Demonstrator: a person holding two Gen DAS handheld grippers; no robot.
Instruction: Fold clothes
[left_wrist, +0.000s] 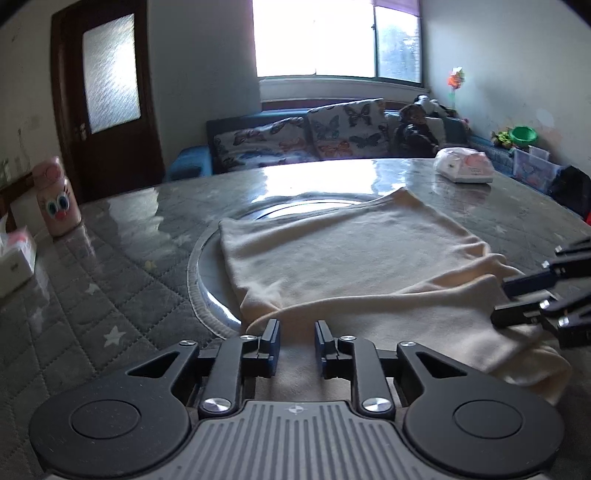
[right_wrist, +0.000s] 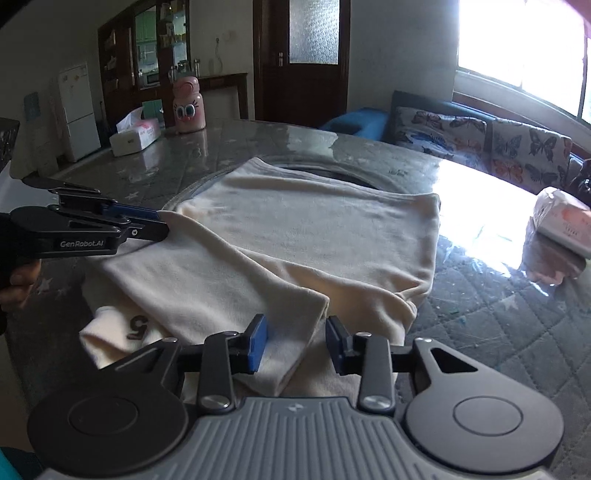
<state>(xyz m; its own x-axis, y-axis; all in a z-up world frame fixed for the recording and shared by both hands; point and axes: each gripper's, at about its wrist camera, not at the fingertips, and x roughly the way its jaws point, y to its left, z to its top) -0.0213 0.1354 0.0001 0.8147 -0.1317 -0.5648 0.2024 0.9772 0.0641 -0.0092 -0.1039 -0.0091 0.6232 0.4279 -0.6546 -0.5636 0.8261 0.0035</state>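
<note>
Standing slightly apart and gripping nothing, the left tongs (left_wrist: 296, 341) and right tongs (right_wrist: 297, 341) hover over the cream garment's (right_wrist: 306, 236) near folded edge. It lies on the glossy quilted bench (right_wrist: 498, 321). Beyond stand a pink bottle (right_wrist: 189, 105), tissue box (right_wrist: 135, 134), butterfly-cushioned sofa (left_wrist: 295, 140) and bright window (left_wrist: 314, 37).

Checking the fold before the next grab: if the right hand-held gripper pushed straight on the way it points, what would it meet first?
Most likely the cream garment. The right hand-held gripper points down with its jaws apart, and the folded near layer lies directly ahead between them; depth is hard to judge, but nothing else stands in that line.
</note>
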